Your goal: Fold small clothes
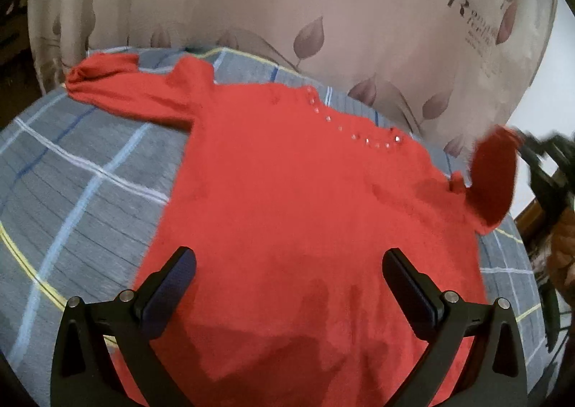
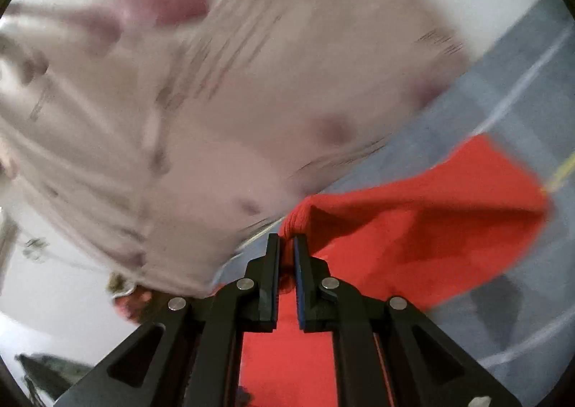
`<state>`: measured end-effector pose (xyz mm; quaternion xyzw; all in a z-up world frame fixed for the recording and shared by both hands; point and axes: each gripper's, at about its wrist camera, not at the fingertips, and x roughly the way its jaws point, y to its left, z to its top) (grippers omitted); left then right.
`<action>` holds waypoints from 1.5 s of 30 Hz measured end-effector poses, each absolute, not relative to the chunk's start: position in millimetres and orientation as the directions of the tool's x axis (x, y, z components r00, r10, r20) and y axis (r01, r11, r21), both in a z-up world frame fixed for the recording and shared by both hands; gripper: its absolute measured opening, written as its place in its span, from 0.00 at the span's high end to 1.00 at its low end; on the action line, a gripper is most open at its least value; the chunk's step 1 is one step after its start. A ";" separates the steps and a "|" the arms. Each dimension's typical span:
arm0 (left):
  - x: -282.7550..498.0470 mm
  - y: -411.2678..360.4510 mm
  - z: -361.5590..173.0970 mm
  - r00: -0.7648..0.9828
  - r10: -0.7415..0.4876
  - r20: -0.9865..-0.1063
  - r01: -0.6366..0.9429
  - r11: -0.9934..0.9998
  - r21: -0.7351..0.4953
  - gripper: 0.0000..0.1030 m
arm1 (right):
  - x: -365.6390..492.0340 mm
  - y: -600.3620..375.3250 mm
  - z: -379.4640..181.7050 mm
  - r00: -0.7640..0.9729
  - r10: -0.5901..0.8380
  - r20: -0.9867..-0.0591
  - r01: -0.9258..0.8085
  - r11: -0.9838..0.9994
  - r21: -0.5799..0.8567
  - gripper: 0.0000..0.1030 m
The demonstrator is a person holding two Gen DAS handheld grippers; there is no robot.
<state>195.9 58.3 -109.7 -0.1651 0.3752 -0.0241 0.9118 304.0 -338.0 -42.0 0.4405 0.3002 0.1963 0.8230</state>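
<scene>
Gripping the red sweater (image 1: pixel 287 191) sleeve, right tongs (image 2: pixel 286 245) clenched; left tongs (image 1: pixel 287 274) released

The red sweater (image 1: pixel 287 198) is a small, fuzzy knit garment laid flat, front up. A curved row of clear beads (image 1: pixel 354 132) trims the neckline. One sleeve (image 1: pixel 118 83) extends outward flat, its cuff bunched. The opposite sleeve (image 2: pixel 424 223) is raised clear of the body panel, its ribbed cuff (image 2: pixel 296 218) pinched and lifted. The hem lies nearest the left wrist camera.
</scene>
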 end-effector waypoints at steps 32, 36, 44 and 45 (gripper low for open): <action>360.7 27.3 -99.7 0.485 -0.529 -0.696 0.171 0.838 -0.518 0.04 | 233.8 -268.7 -126.9 0.682 0.399 -0.613 -0.058 0.865 0.498 0.70; 390.4 17.5 -114.8 0.442 -0.525 -0.727 0.130 0.840 -0.528 0.17 | 234.5 -271.7 -132.4 0.679 0.443 -0.585 -0.073 0.834 0.547 0.69; 416.3 -6.9 -129.1 0.414 -0.495 -0.764 0.163 0.866 -0.473 0.95 | 231.4 -279.1 -136.8 0.689 0.477 -0.545 -0.075 0.796 0.601 0.62; 415.2 -4.9 -127.9 0.438 -0.505 -0.743 0.160 0.858 -0.489 0.95 | 231.1 -279.7 -137.0 0.692 0.475 -0.544 -0.069 0.793 0.605 0.58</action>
